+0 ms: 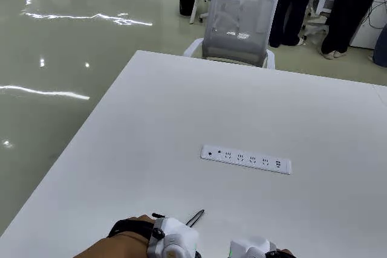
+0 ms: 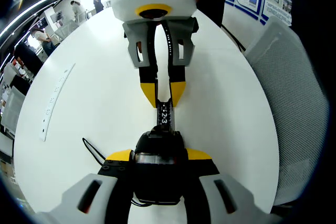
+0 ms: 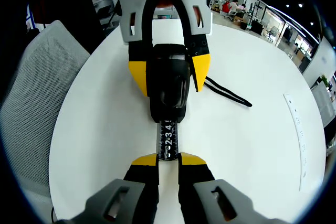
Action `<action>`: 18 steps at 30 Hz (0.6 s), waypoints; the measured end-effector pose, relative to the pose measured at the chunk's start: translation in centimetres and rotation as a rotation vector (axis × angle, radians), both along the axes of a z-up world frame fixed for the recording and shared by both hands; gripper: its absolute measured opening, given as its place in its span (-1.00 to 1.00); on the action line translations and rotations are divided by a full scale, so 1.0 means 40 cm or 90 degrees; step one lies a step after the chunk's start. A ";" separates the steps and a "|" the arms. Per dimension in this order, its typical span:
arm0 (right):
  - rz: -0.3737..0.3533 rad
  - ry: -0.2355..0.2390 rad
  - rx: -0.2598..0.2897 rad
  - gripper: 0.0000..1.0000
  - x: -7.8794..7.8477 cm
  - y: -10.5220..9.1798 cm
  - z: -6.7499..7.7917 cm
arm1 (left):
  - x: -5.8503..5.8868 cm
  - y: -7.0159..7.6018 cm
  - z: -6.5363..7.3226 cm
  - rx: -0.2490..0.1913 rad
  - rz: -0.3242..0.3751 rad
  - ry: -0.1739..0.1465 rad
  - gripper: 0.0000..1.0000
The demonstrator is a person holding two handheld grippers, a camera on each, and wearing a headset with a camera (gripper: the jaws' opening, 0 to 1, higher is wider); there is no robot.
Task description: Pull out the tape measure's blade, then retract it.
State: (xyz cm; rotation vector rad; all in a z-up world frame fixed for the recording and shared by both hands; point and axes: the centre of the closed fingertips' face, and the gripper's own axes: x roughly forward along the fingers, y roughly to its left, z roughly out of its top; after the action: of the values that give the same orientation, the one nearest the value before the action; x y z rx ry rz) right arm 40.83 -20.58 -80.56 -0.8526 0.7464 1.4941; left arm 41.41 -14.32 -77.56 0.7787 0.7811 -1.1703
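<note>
Tape measure strap [image 1: 195,217] lies at 6 o'clock on the worktop [image 1: 242,107] in the head view. Left gripper view: left tongs [image 2: 159,155] clamp the tape measure [image 2: 159,163], blade [image 2: 164,115] running to 12 o'clock. Right gripper view: right tongs [image 3: 168,162] pinch the blade narrowly; a slip would likely snap it back.

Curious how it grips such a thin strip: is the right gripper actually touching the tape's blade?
Touching. The right gripper view shows the right gripper closed against both sides of the numbered blade, with no gap on either side.
</note>
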 end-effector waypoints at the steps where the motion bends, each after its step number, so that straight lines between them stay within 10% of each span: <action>1: 0.000 0.000 0.001 -0.79 -0.001 0.001 0.000 | 0.000 0.000 0.000 0.000 0.000 0.000 -0.36; 18: -0.003 0.003 -0.002 -0.79 0.001 -0.019 -0.002 | 0.001 0.000 -0.002 -0.001 -0.001 0.001 -0.36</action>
State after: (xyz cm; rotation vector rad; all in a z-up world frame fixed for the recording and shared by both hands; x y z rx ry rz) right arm 40.87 -21.35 -80.64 -0.8504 0.7537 1.4919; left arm 41.43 -14.34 -77.62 0.7768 0.7810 -1.1727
